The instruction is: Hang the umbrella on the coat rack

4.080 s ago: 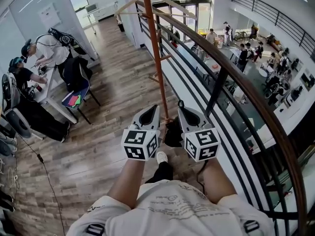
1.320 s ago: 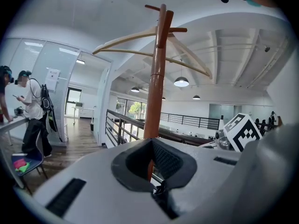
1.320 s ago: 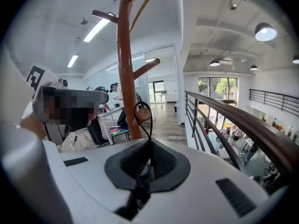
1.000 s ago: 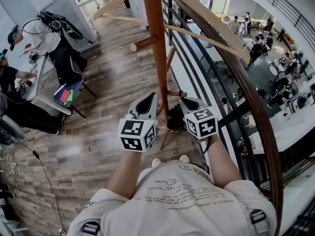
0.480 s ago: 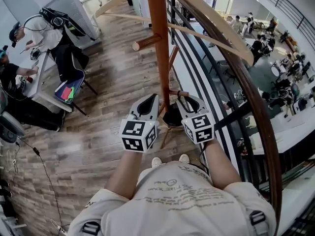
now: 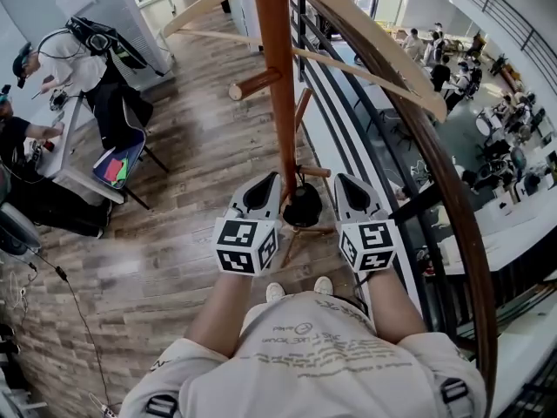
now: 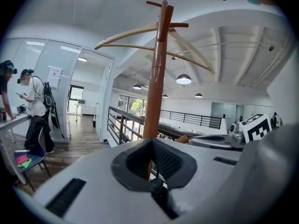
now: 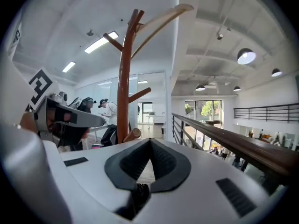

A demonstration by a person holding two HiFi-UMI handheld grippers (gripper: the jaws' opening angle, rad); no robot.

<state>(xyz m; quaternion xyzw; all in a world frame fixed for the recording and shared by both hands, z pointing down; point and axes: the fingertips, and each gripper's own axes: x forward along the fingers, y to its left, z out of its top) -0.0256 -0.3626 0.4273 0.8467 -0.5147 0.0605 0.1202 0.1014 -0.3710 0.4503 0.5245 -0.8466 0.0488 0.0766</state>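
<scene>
Reddish-brown varnished wood fills the middle of the head view: the round pole of the coat rack (image 6: 277, 85) rises straight up, with short stub pegs jutting off it and long pale curved arms (image 6: 383, 50) sweeping out near the top. The umbrella (image 6: 302, 207) is folded down to a compact black bundle of soft, matte fabric. It hangs just right of the pole under a low peg (image 6: 315, 171), and what looks like its thin strap (image 6: 301, 184) loops up over that peg, so I'd call it hung.

Now the tools. The left tool (image 6: 269, 181) sits close to the pole with its ribbed dark pads pressed together and nothing caught between them. The right tool (image 6: 342, 181) sits on the umbrella's other side, its pads also together and empty. They flank the bundle without touching it — a sensible stance, I'd judge, for watching whether the strap stays put on that smooth, rounded peg.

Behind them runs a dark glossy handrail (image 6: 409, 120), and grey-brown plank floor (image 6: 191, 172) shows below.
</scene>
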